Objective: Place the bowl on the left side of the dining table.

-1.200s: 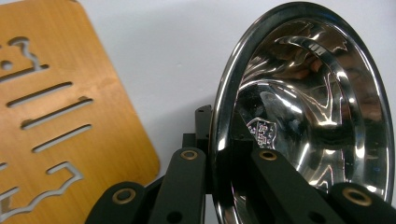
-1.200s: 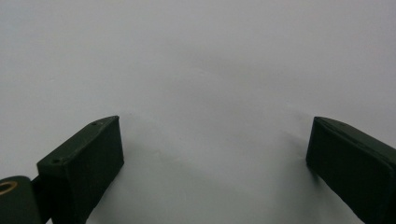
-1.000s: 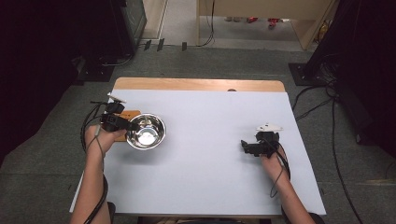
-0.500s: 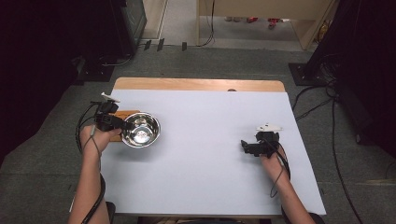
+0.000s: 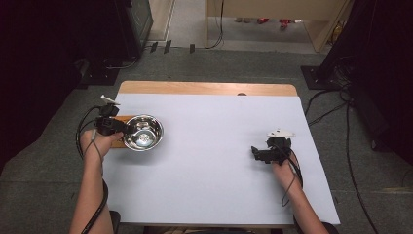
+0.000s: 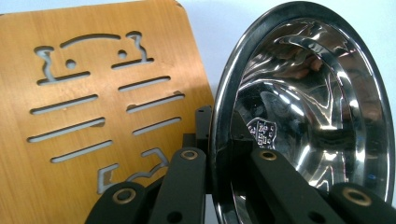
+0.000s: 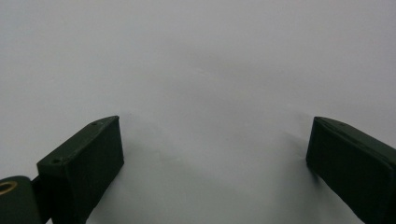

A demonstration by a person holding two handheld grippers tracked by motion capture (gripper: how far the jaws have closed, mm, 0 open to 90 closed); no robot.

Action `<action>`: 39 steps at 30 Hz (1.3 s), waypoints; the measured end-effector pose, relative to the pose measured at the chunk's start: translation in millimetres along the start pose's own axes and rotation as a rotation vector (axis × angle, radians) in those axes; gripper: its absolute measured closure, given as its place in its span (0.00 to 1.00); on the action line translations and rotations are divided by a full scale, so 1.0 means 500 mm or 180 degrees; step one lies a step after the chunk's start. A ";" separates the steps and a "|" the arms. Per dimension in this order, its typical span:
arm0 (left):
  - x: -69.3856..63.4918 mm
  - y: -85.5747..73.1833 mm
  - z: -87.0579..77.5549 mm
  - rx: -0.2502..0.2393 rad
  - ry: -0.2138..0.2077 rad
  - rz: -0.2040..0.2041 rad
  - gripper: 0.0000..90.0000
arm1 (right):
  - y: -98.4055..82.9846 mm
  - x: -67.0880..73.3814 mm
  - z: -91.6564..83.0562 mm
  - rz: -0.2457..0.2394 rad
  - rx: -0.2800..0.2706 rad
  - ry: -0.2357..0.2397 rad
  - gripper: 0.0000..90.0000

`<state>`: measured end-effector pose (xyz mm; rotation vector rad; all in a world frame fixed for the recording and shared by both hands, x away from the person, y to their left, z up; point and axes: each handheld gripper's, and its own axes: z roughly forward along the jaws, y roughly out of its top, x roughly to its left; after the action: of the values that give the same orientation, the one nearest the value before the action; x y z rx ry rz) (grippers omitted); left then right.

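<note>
Left gripper (image 5: 127, 128) clamped on rim of steel bowl (image 5: 144, 131); right gripper (image 5: 254, 152) released, idle.

Bowl sits at the left side of the white table (image 5: 209, 161), right next to a small wooden board (image 5: 118, 118) at the table's left edge; from above, bowl rim overlaps the board's right end. In the left gripper view the jaws pinch the bowl (image 6: 308, 116) wall, one jaw inside, one outside, and the wooden board (image 6: 93, 102) with cut-out slots lies just beside it. Cannot tell whether the bowl is lifted or resting. Right gripper rests well apart on the right half of the table, jaws spread wide over bare white table (image 7: 205, 70), nothing between them.
</note>
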<state>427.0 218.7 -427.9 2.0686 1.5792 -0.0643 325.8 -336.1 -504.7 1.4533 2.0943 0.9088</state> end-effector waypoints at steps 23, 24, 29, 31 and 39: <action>0.050 -0.003 0.000 -0.0133 0.0061 -0.0240 0.98 | 0.000 0.000 0.000 0.0004 -0.0004 0.0000 0.04; 0.051 -0.004 0.001 -0.0137 0.0060 -0.0245 0.98 | 0.000 0.000 0.000 0.0004 -0.0004 0.0000 0.04; 0.057 -0.004 0.003 -0.0147 0.0074 -0.0282 0.98 | 0.000 0.000 0.000 0.0001 -0.0004 0.0000 0.04; 0.060 -0.004 0.004 -0.0147 0.0071 -0.0287 0.98 | 0.000 0.000 0.000 0.0001 -0.0005 0.0001 0.04; 0.072 -0.001 0.009 -0.0150 0.0092 -0.0348 0.98 | 0.000 0.000 0.000 0.0003 -0.0005 0.0000 0.04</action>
<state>439.4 248.4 -444.5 1.9548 1.6944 -0.0363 325.7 -336.0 -504.7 1.4537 2.0927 0.9107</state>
